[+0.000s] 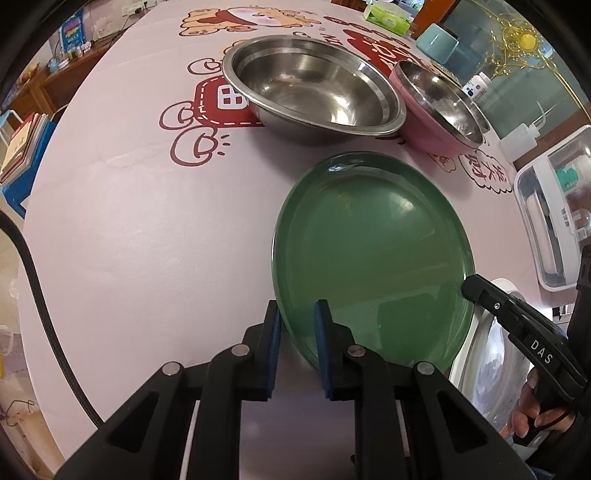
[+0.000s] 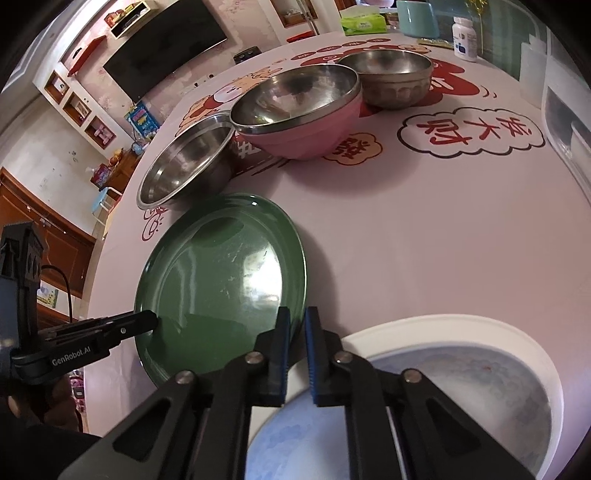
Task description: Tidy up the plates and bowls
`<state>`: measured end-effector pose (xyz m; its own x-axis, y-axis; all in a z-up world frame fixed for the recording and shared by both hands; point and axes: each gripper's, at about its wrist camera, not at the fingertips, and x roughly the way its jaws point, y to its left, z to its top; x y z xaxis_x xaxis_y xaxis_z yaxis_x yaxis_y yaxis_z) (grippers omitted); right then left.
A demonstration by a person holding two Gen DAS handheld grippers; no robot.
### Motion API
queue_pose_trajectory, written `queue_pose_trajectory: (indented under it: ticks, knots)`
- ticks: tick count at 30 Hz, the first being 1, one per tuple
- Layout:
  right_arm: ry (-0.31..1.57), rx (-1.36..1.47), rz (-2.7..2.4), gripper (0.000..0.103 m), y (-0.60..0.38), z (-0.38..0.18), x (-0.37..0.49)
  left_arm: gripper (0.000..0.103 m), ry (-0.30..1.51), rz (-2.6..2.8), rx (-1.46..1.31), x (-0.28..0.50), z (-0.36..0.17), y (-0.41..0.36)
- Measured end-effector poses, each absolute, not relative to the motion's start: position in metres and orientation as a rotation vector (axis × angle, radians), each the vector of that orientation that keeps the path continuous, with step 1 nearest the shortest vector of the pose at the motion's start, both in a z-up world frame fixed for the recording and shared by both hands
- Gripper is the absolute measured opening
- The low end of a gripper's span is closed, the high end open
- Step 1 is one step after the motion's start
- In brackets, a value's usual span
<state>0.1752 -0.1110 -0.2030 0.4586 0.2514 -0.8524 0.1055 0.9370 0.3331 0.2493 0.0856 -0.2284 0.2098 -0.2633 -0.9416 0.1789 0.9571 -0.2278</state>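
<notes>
Both sets of tongs are found clamped on the rim of one green plate (image 1: 373, 258), which lies near the front edge of the counter (image 1: 147, 229). The left tongs (image 1: 297, 325) are closed narrowly over the plate's near-left rim, one blue pad above and one below. The right tongs (image 2: 295, 328) are closed likewise over its near-right rim. A hold from two opposite sides is judged to be intended to keep the wide, shallow plate level when raised. A white plate (image 2: 480, 332) with a blue patterned centre sits just beside the green plate, at the front edge, partly under the right tongs; it is judged a likely stacking partner. Further back, toward the middle of the counter, three bowls are grouped: a wide steel bowl (image 1: 314, 96), a pink bowl (image 2: 306, 125) with a steel lining, and a smaller steel bowl (image 2: 391, 77) behind it. The bowls are not yet nested. A tissue pack (image 2: 364, 24) and a white bottle (image 2: 465, 38) stand at the far edge, well apart from the work.
</notes>
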Motion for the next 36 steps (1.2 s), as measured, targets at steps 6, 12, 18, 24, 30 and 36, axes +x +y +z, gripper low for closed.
queue_pose_trajectory:
  ticks: [6, 12, 18, 24, 30, 36]
  knots:
    - [1.088, 0.368, 0.125, 0.008, -0.106, -0.197, 0.17, 0.016, 1.317, -0.296, -0.082, 0.244, -0.222, 0.096]
    - [1.067, 0.366, 0.15, 0.008, -0.102, -0.188, 0.163, 0.016, 1.297, -0.301, -0.081, 0.236, -0.213, 0.104]
    - [1.048, 0.367, 0.147, 0.008, -0.101, -0.179, 0.155, 0.016, 1.277, -0.32, -0.068, 0.228, -0.202, 0.102]
    - [1.019, 0.37, 0.127, 0.008, -0.104, -0.169, 0.14, 0.016, 1.252, -0.349, -0.046, 0.217, -0.191, 0.097]
    - [0.995, 0.381, 0.108, 0.008, -0.111, -0.161, 0.121, 0.016, 1.224, -0.378, -0.022, 0.201, -0.179, 0.093]
    - [0.976, 0.394, 0.09, 0.008, -0.119, -0.156, 0.101, 0.016, 1.209, -0.401, 0.005, 0.183, -0.171, 0.082]
